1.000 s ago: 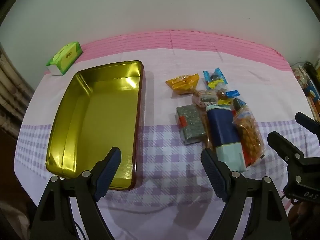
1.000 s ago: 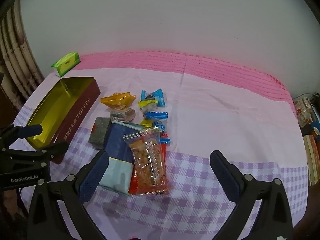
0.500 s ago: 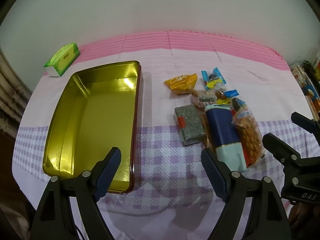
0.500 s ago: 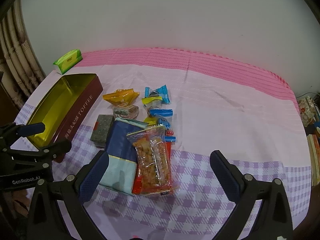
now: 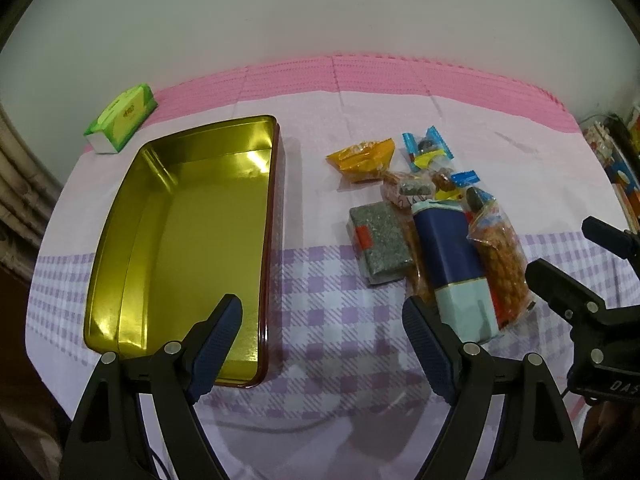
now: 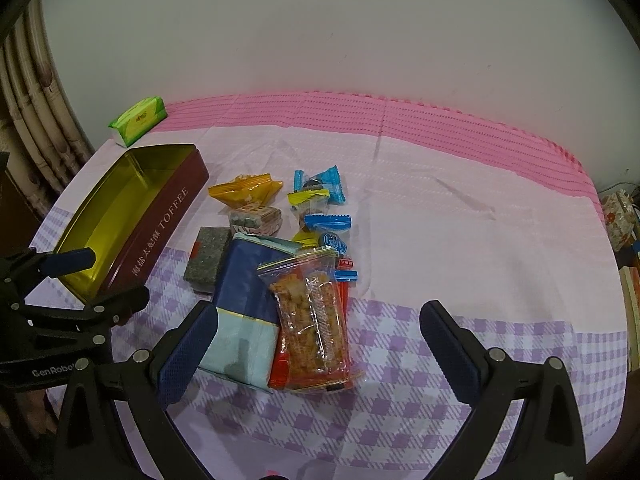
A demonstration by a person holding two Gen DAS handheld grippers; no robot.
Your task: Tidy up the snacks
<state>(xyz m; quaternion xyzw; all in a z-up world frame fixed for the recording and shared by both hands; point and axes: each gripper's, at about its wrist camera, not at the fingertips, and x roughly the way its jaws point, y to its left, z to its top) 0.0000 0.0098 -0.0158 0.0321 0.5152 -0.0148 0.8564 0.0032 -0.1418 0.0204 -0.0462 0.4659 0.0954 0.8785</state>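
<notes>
I am hovering my right gripper (image 6: 318, 344), spread wide and holding nothing, over the clear bag of fried snacks (image 6: 312, 316) heaped on the desk (image 6: 460, 220), judging I must descend and pinch it for the empty toffee tin (image 5: 184, 240) beside my equally wide left gripper (image 5: 320, 344).

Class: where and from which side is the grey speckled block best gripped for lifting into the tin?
Probably across the grey speckled block's two long sides, from above. It lies flat; its left side is clear, while its right side abuts the orange packet under the blue box.
</notes>
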